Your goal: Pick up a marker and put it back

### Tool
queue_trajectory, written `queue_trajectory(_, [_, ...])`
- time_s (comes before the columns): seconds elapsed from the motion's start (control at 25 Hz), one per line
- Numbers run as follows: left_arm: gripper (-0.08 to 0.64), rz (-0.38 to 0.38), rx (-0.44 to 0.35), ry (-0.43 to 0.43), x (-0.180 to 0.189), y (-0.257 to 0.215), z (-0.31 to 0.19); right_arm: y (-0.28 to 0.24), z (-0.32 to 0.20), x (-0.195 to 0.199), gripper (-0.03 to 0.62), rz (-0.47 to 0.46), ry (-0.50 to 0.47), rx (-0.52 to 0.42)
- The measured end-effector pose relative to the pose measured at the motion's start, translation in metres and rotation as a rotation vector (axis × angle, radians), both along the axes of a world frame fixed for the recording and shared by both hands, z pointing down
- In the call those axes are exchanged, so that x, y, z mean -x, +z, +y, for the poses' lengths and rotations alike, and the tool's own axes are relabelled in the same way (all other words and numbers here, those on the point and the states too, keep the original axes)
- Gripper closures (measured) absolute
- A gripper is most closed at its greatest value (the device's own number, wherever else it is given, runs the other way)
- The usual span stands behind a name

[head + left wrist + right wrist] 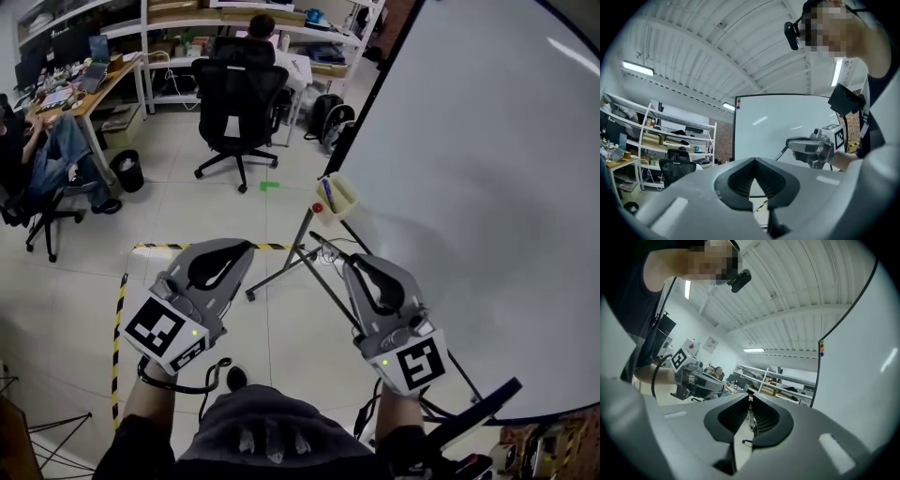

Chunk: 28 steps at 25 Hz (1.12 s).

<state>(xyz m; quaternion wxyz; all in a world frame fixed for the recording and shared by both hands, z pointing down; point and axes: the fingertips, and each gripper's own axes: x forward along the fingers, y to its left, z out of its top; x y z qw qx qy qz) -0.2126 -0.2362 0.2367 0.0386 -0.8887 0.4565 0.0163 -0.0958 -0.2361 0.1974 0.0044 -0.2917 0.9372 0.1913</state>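
Observation:
A small tan holder hangs at the lower left edge of the whiteboard, with markers standing in it. Both grippers are held in front of the person, this side of the holder and apart from it. My left gripper is shut and empty; its tips touch. My right gripper is the nearer one to the holder. A thin slit shows between its tips, with nothing in it. Each gripper view shows the other gripper: the right gripper and the left gripper.
The whiteboard's metal stand legs spread over the floor under the grippers. Yellow-black tape marks the floor at left. A black office chair, a bin, a backpack and a seated person lie beyond.

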Motion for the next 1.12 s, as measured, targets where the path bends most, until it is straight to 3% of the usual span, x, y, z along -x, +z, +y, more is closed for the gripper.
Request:
queue_trajectory(0.36, [0.554,-0.028,-0.002,0.004,-0.118,0.003,0.080,0.014,0.079,-0.107,0.565,-0.031,-0.055,0.012])
queue_trajectory(0.6, [0.554,-0.059,0.013,-0.031,-0.171,0.005,0.139,0.016,0.130,-0.161,0.563,-0.054,-0.084,0.034])
queue_trajectory(0.76, [0.554,-0.091,0.018,-0.068,-0.184,0.003,0.169,0.015,0.152,-0.177,0.565,-0.071,-0.109,0.040])
queue_trajectory(1.12, [0.554,-0.087,0.046,-0.108,-0.186,0.011,0.227,0.027,0.208,-0.171,0.564,-0.066,-0.168,0.069])
